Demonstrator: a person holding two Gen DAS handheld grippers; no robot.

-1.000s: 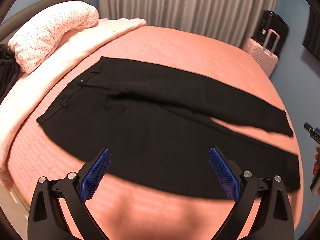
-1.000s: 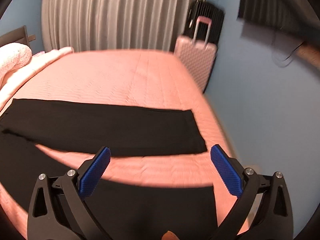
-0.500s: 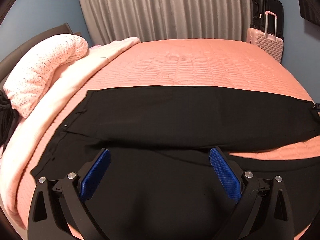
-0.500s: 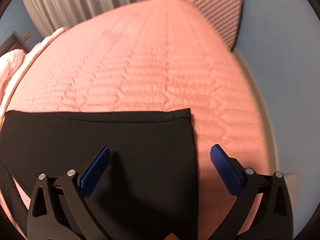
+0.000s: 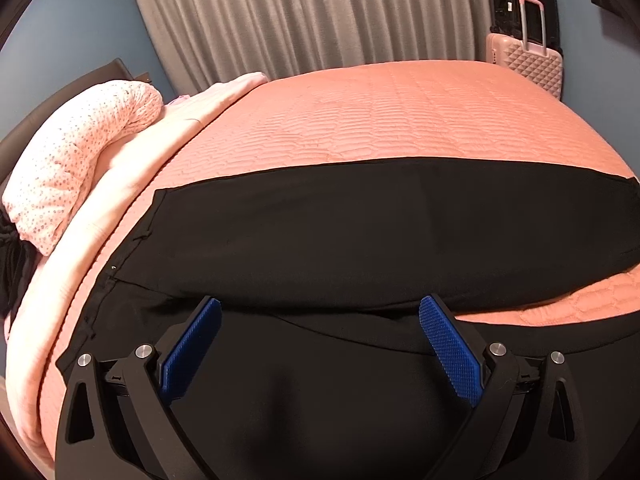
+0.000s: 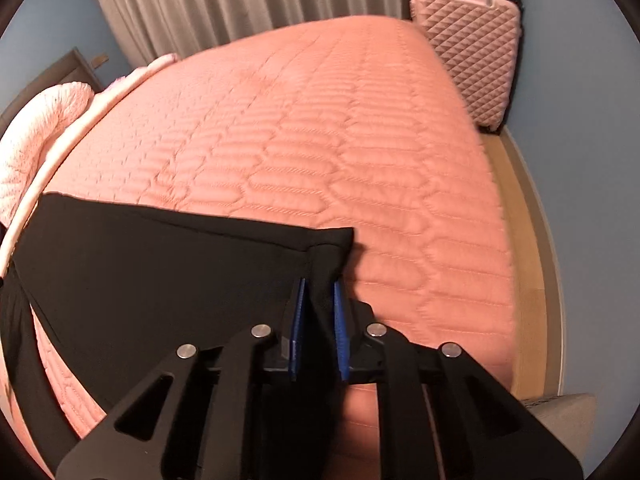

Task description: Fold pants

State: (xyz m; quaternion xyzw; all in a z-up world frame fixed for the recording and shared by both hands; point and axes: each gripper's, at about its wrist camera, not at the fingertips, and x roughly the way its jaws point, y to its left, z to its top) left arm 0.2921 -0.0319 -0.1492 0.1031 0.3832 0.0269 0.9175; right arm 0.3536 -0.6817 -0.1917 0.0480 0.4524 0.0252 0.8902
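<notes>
Black pants lie spread flat on a salmon quilted bed, waistband at the left, legs running right. My left gripper is open, its blue pads hovering over the crotch area between the two legs. My right gripper is shut on the hem of the far pant leg, pinching the cloth near its corner. The rest of that leg stretches left from the grip.
A speckled pink pillow and a pale blanket lie at the bed's left. A pink suitcase stands at the far right corner by grey curtains. The bed's right edge drops to a wooden floor.
My right gripper moved down onto the far leg's hem and closed on it. My left gripper moved in lower over the pants and stayed open.
</notes>
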